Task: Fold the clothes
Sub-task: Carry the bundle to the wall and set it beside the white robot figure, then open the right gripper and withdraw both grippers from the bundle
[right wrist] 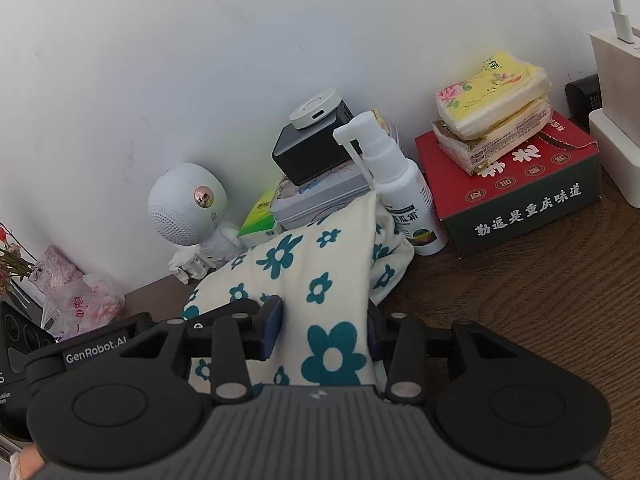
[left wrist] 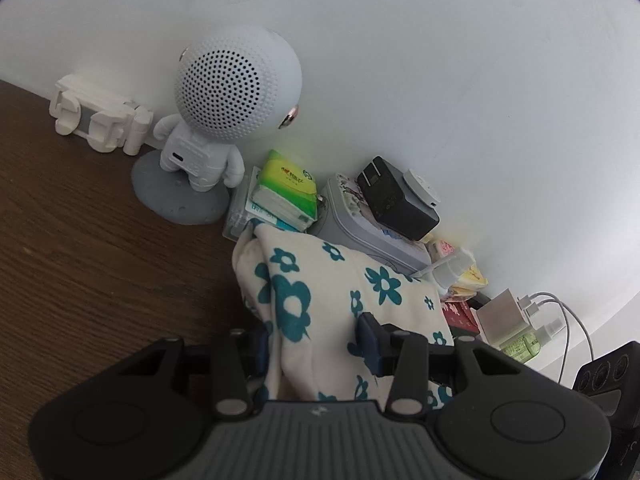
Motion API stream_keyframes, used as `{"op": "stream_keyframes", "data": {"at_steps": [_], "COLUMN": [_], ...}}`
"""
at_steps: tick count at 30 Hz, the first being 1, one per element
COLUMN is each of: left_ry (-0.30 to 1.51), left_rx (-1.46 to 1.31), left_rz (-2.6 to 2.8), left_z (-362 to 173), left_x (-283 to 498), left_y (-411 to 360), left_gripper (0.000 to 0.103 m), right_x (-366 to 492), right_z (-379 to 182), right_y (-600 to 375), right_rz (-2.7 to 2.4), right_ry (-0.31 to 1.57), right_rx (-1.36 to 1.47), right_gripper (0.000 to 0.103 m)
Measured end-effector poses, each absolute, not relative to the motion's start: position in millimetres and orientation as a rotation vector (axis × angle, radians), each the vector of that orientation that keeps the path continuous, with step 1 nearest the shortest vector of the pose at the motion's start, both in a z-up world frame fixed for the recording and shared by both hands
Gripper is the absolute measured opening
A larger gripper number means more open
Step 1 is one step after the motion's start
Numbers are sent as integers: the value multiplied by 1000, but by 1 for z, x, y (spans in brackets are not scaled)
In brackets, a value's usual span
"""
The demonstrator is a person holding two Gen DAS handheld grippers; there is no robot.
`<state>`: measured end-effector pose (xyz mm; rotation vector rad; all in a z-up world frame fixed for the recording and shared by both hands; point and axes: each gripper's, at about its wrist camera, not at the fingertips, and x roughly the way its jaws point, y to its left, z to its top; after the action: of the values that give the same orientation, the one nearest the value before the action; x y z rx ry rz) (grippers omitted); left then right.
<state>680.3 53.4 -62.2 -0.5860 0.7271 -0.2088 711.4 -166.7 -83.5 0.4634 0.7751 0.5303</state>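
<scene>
On wooden table (right wrist: 540,300), by wall | left gripper (left wrist: 316,344): clamped on flowered cloth (left wrist: 320,280) | right gripper (right wrist: 324,332): clamped on same cloth

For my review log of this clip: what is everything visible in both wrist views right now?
floral cloth: one, cream with teal flowers, bunched between both sets of jaws
astronaut speaker: one, white, on grey base by the wall
phone stand: one, white, left of speaker
green tissue pack: one, behind cloth
tin: one, grey, under black charger
spray bottle: one, white, beside cloth
red box: one, under yellow tissue packs
table: brown wood
left gripper: black, shut on cloth
right gripper: black, shut on cloth
</scene>
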Motion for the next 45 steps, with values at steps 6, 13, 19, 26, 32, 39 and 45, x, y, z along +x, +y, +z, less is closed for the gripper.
{"op": "stream_keyframes", "data": {"at_steps": [6,13,19,26,32,39,45], "left_ry": [722,681,659,644,624,557,519], "left_rx": [-553,-447,-309,-230,-235,-207,-147], "left_rz": [-196,-134,-82,-73,-63,-65,-47], "left_z": [-61,-40,-24,-19,-21,-8,1], "left_x": [677,656,631,586,538,475,424], "left_y": [54,56,56,54,54,45,32], "left_gripper": [54,94,103,103,103,103,103], "right_x": [710,689,664,630,579,514,461], "right_z": [-85,-69,-51,-36,-31,-21,-15], "right_y": [-163,-160,-159,-172,-179,-187,-195], "right_rz": [526,502,495,491,490,489,485], "right_ry": [768,721,682,656,626,582,552], "right_rx": [445,379,327,277,228,176,148], "right_gripper": [49,66,93,103,103,103,103]}}
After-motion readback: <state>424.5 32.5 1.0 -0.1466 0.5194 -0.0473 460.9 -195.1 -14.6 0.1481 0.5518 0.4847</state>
